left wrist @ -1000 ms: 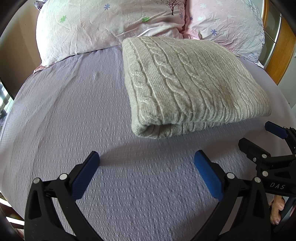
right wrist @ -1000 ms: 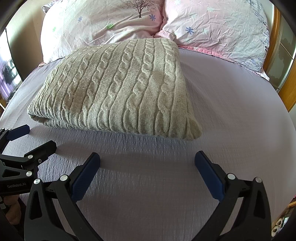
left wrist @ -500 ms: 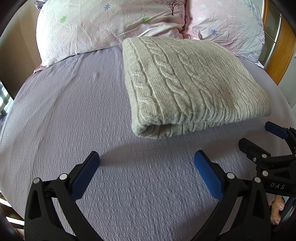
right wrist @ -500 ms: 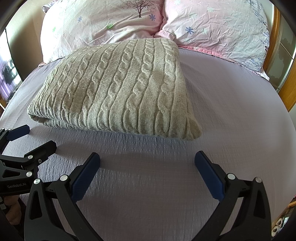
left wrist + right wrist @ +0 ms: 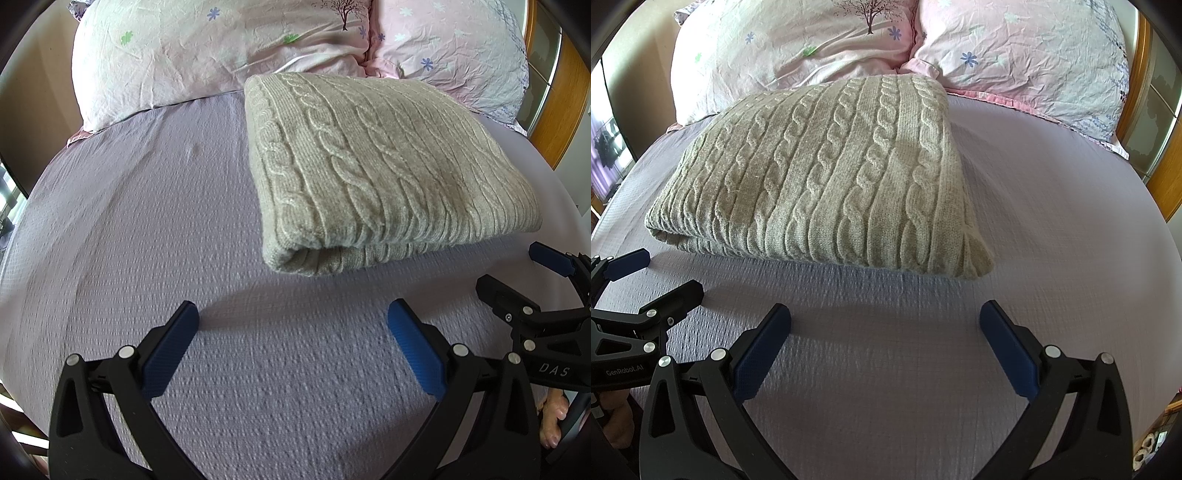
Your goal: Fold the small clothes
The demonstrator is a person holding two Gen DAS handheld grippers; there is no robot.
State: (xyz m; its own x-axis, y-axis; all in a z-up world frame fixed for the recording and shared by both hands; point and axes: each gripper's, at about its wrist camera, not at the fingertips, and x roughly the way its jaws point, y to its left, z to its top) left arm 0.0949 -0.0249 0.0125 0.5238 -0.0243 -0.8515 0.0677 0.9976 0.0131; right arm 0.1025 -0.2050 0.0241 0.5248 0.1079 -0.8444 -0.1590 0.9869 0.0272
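1. Knitted grey-beige cable sweater [image 5: 384, 166], one only, folded into a thick rectangle on the lilac bed sheet [image 5: 147, 221], far edge just beside the pillows.
2. Lies ahead of both tools, apart from each, not touched by either.
3. Left gripper [image 5: 291, 347]: spread wide, nothing between the blue pads; sweater ahead and to its right, rolled near-left corner closest.
4. Right gripper [image 5: 884, 347]: likewise spread wide and empty; sweater ahead and to its left, near-right corner closest.
5. Long axis of the fold running left to right across the bed, cables running away toward the headboard; open layered edge facing the tools.
6. Judged about equally near for both, one corner to each, so a two-handed lift or a further half-fold looks equally reachable.
7. Count: one sweater, two pillows [image 5: 798, 48] in floral pink cases, two tools, one bed.
8. Fold looks finished or nearly so; any further move probably only tidying or carrying away.
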